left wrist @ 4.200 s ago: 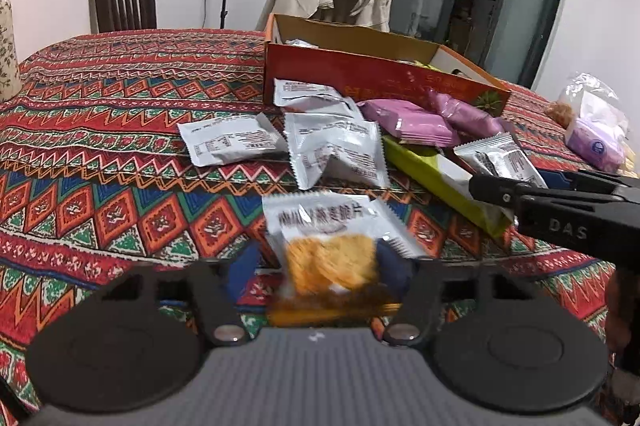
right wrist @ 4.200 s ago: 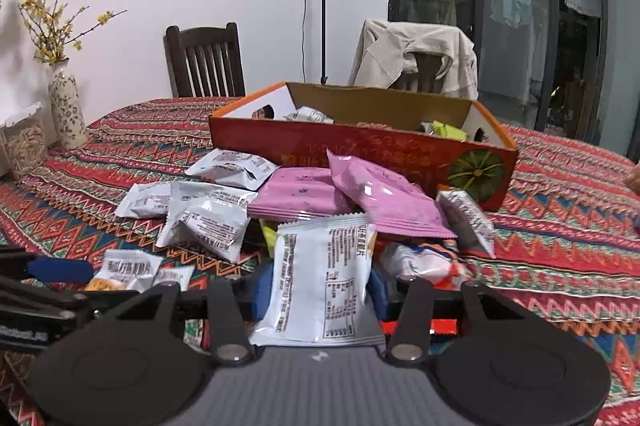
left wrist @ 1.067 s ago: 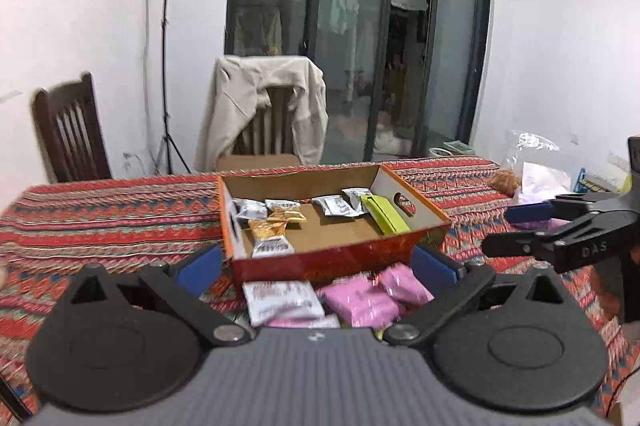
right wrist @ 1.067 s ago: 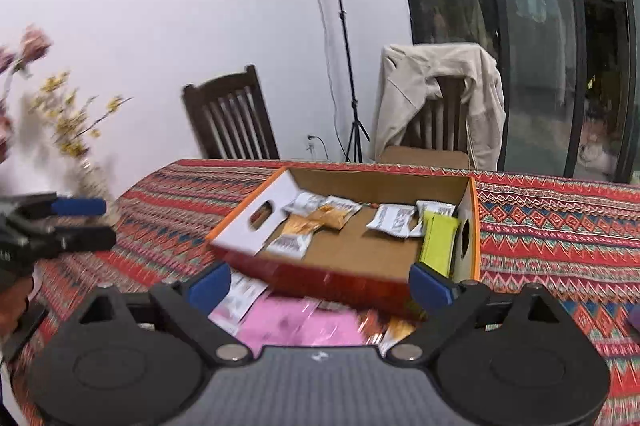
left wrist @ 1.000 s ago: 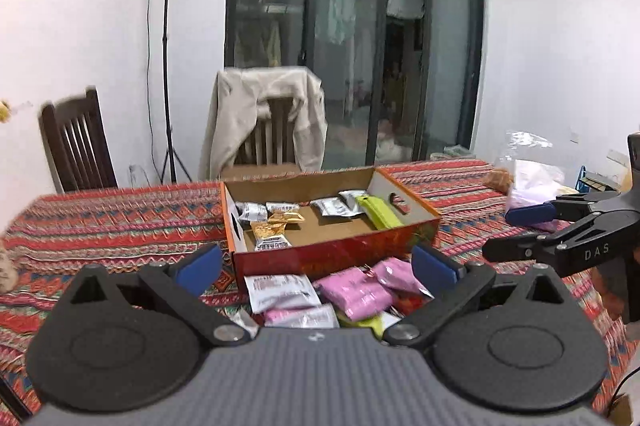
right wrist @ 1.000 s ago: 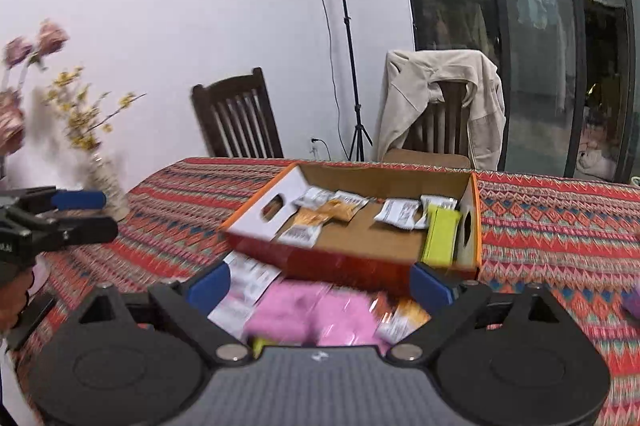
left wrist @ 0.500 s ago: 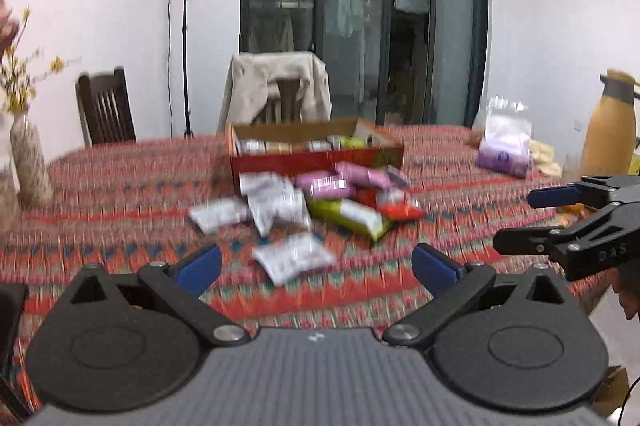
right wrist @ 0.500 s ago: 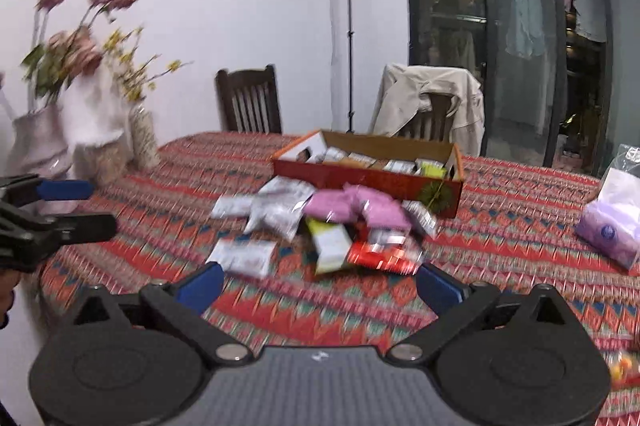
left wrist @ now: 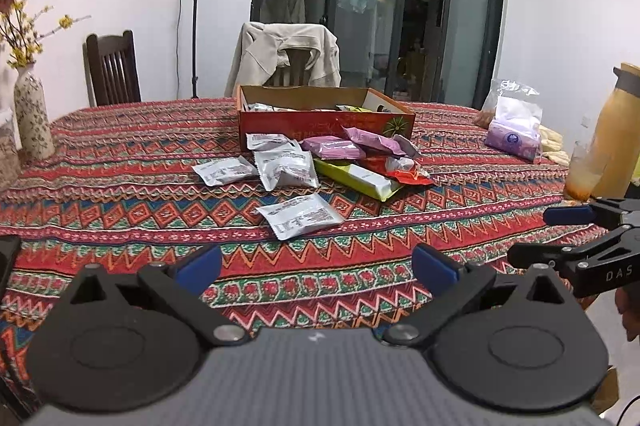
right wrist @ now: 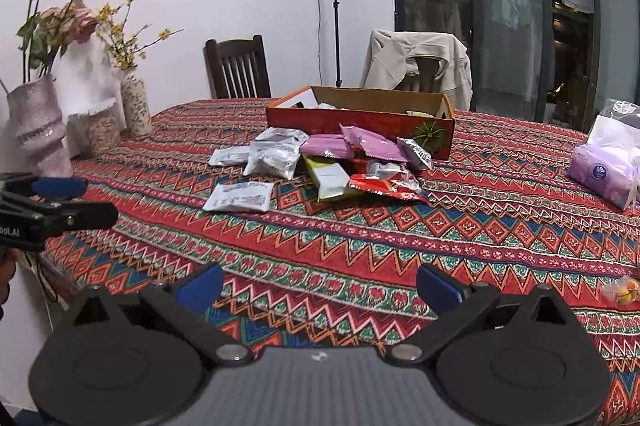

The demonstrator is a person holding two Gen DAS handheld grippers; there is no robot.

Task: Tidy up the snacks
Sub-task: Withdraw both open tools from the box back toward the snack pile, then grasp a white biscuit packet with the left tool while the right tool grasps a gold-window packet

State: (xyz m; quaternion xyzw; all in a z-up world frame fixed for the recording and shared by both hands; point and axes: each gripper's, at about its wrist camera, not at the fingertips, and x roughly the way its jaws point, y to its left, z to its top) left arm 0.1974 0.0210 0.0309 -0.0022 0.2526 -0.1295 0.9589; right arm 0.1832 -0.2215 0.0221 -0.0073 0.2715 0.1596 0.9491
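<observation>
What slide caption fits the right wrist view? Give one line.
Open right gripper faces loose snack packets before the orange box on the patterned tablecloth.

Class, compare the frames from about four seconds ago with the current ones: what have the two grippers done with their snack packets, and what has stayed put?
Both grippers let go: the left gripper no longer holds the cracker packet, and the right gripper no longer holds its white packet. Both are open, empty and pulled back toward the table's near edge. The orange box and the pile of packets in front of it stayed put on the tablecloth.
</observation>
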